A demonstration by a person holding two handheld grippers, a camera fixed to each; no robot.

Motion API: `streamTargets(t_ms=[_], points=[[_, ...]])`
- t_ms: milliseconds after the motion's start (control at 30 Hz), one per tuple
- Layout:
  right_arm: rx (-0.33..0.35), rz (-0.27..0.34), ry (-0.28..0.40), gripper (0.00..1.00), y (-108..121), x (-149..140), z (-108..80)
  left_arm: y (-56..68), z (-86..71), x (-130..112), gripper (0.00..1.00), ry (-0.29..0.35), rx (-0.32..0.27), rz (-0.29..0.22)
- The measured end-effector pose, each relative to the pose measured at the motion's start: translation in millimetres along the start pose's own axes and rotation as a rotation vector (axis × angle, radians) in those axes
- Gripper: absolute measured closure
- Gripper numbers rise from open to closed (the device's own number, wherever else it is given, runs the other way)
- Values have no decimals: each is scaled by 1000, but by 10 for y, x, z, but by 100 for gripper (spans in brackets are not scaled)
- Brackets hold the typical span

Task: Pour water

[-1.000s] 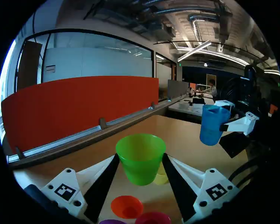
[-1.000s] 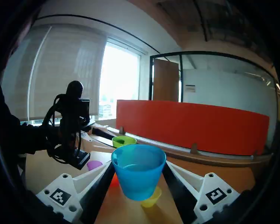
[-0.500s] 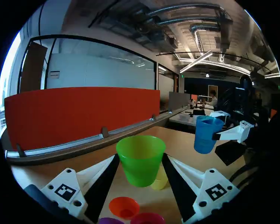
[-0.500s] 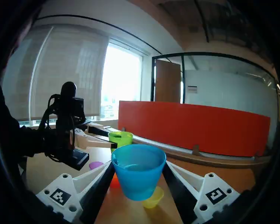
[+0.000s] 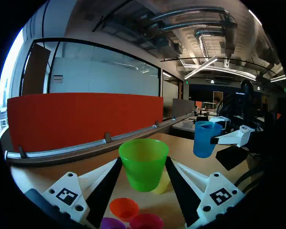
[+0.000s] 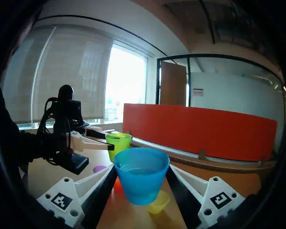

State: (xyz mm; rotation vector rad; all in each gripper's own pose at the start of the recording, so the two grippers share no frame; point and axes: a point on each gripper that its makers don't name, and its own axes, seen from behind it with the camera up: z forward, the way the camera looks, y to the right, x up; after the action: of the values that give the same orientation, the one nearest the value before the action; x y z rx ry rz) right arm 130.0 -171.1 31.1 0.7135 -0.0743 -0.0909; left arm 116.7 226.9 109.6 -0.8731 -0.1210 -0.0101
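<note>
While it sits upright, blue cup [image 6: 142, 179], part-filled

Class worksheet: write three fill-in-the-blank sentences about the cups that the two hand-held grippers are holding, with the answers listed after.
1. The left hand-held gripper is shut on the green plastic cup, which is held ____, not tipped.
2. The blue plastic cup in the right hand-held gripper contains ____.
3. Held above the wooden table are ____ cups.
Missing words: upright; water; two.
</note>
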Motion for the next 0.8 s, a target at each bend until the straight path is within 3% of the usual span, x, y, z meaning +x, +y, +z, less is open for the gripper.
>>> streamTargets(t_ms=[800], points=[[46,-14,5,11,-213,74,83,115,-408,-38,17,1,11,17]])
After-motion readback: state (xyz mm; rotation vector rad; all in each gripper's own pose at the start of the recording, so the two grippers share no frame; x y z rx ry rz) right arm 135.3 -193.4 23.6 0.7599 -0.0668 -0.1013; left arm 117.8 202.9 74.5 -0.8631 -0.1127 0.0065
